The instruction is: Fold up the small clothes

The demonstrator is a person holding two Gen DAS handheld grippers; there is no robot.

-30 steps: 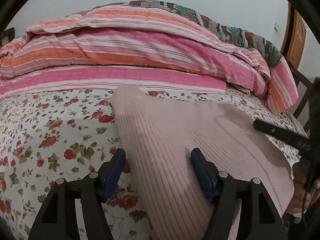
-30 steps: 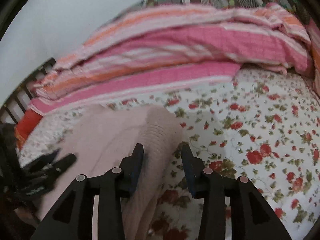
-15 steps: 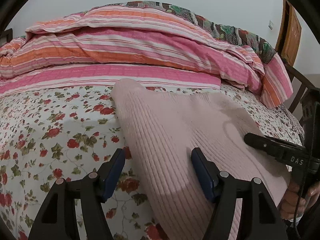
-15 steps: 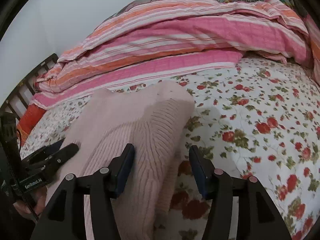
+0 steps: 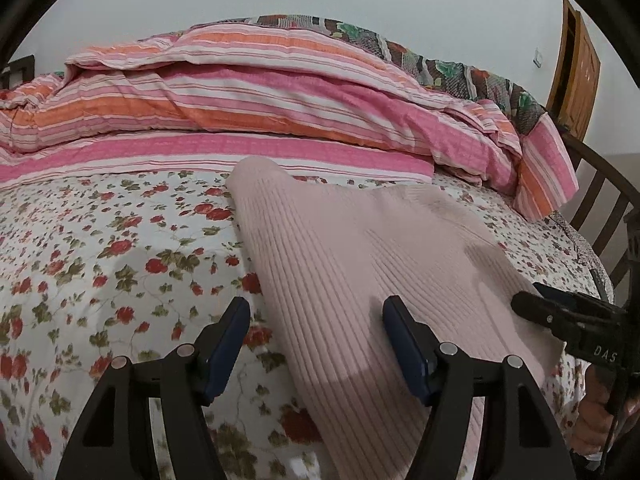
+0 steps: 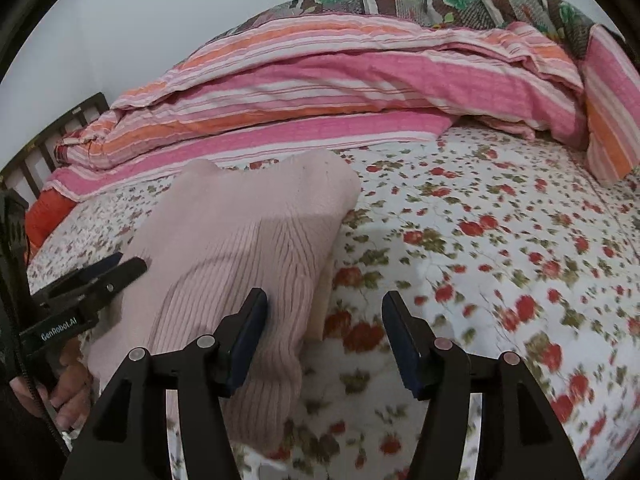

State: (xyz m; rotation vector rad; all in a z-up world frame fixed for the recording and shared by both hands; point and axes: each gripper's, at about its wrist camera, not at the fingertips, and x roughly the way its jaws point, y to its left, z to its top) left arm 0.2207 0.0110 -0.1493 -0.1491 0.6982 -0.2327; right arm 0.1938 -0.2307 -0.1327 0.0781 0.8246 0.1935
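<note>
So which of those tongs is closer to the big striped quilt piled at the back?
Hard to call; neither is clearly nearer. The left tongs straddle the pink sweater's left edge, the right tongs its right edge, both at the near side of the bed, well short of the striped quilt.

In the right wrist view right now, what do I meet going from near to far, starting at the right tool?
right tool → pink ribbed knit garment → floral bed sheet → striped pink and orange quilt → dark patterned blanket → white wall
</note>
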